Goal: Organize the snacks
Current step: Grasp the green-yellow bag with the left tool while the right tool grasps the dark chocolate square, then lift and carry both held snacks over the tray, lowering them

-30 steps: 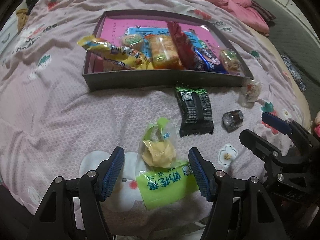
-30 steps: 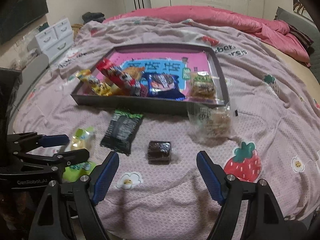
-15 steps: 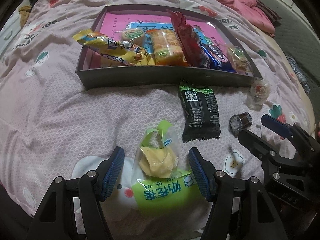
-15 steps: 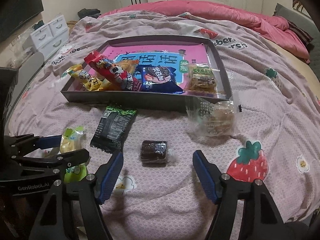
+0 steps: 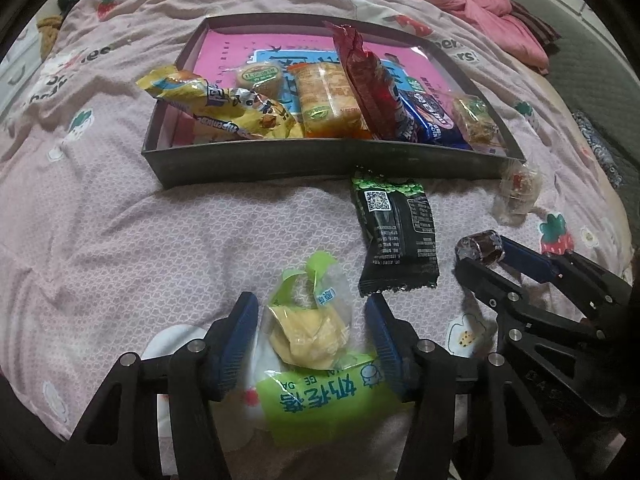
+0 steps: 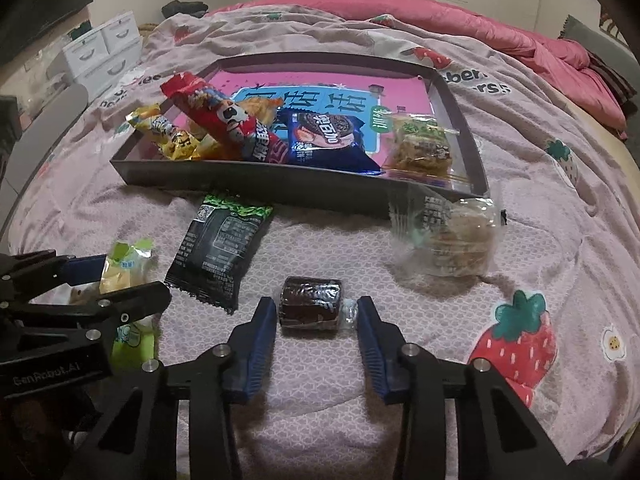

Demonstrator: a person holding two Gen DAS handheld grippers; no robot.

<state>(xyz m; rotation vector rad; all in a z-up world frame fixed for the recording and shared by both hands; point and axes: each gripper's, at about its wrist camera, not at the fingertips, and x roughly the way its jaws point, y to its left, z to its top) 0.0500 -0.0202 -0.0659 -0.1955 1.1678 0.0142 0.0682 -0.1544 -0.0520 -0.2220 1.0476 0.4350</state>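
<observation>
A dark box lid [image 5: 320, 160] [image 6: 256, 184] with a pink inside lies on the bed and holds several snack packets. My left gripper [image 5: 312, 316] is open around a green and clear packet of yellow snack [image 5: 308, 328] [image 6: 120, 268], with gaps on both sides. My right gripper [image 6: 316, 316] [image 5: 480, 256] is open around a small brown wrapped cake [image 6: 311, 306] [image 5: 480, 245]. A black and green packet [image 5: 396, 236] [image 6: 220, 248] lies between them. A clear bag of biscuits [image 6: 452, 240] [image 5: 516, 192] lies by the lid's right corner.
The pink quilt [image 5: 120, 220] with strawberry prints [image 6: 516, 340] covers the bed. A rumpled red blanket [image 6: 460, 20] lies behind the lid. White drawers [image 6: 104, 52] stand at the far left, off the bed.
Both grippers moved forward and down over their snacks. Their jaws have narrowed: the left around the green packet, the right around the brown cake. The snacks have not moved.
</observation>
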